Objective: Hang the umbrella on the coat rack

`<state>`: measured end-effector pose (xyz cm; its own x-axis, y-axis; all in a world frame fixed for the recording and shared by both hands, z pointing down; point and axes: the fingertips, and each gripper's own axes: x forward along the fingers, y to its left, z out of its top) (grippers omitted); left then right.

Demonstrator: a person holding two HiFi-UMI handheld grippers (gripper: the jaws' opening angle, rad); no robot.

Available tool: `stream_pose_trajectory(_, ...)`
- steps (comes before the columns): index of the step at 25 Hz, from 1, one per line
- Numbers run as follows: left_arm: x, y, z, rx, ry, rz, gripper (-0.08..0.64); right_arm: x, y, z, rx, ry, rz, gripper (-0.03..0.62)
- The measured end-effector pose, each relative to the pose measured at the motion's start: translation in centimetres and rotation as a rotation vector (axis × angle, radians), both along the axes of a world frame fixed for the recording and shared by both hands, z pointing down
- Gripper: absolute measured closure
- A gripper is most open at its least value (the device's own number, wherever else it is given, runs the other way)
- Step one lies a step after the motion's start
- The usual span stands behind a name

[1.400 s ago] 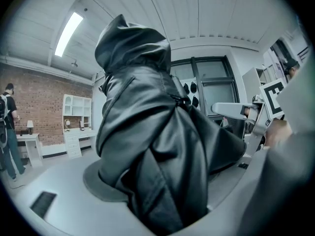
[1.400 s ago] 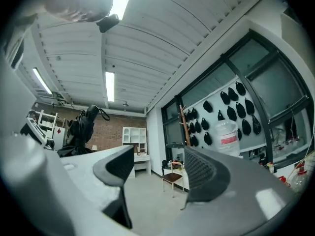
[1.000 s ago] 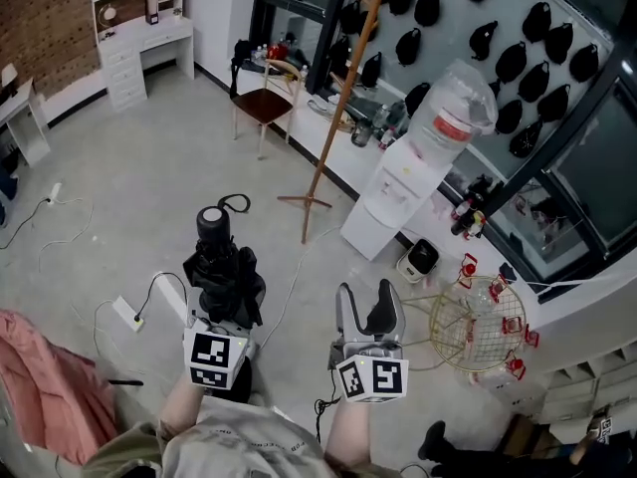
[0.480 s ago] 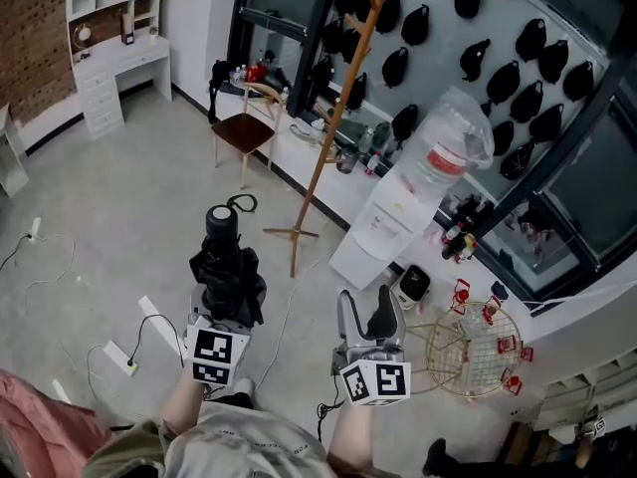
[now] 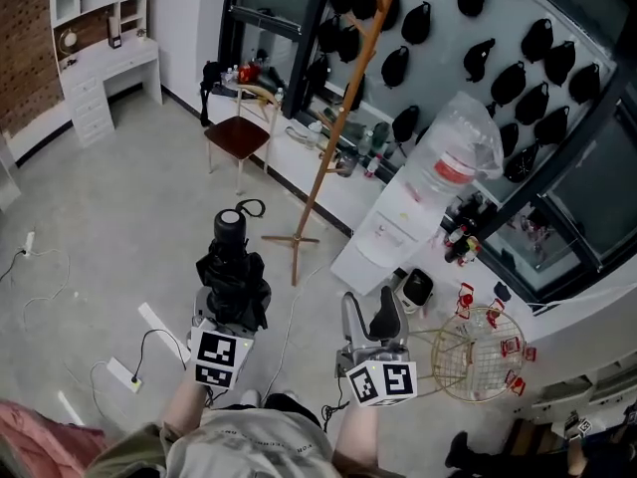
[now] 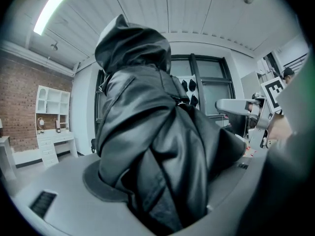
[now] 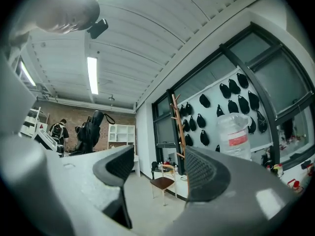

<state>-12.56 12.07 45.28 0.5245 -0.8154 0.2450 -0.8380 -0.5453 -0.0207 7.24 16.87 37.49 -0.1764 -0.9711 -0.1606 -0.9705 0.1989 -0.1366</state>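
Seen from my head camera, looking steeply down, my left gripper point(image 5: 235, 309) sits in the lower left-centre of the frame, its jaws closed on a folded black umbrella point(image 5: 231, 267). The umbrella points away from me towards the upper part of the frame, with its handle and a thin strap loop at the far end. In the left gripper view the crumpled black fabric of the umbrella point(image 6: 152, 146) fills the space between the jaws and presses against both. My right gripper point(image 5: 370, 317) is in the lower centre, just right of the umbrella and apart from it. Its jaws stand wide with nothing between them, and the right gripper view point(image 7: 155, 173) shows only the room through the gap. The coat rack point(image 5: 333, 127), a slanted wooden pole on spread feet, rises from the middle of the frame to the top edge, beyond the umbrella and not touching it. A wooden chair point(image 5: 237, 137) stands left of the rack, and a white water dispenser point(image 5: 393, 237) with a large bottle stands right of it. Black caps point(image 5: 398, 63) hang in rows on the wall behind, and a gold wire basket point(image 5: 478, 352) sits at the lower right.
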Motion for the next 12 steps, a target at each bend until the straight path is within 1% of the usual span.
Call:
stream_pose_trajectory(6,0.5,-2.6,1.4,-0.038,-0.011,0.014,0.233,0.0,-3.3,0.8,-0.026,-0.004,-0.022,0.282)
stream_pose_trajectory(12,2.4,-7.2,2.0,-0.035,-0.024,0.008,0.233,1.4,-8.5,1.1,-0.02,-0.004,-0.058,0.282)
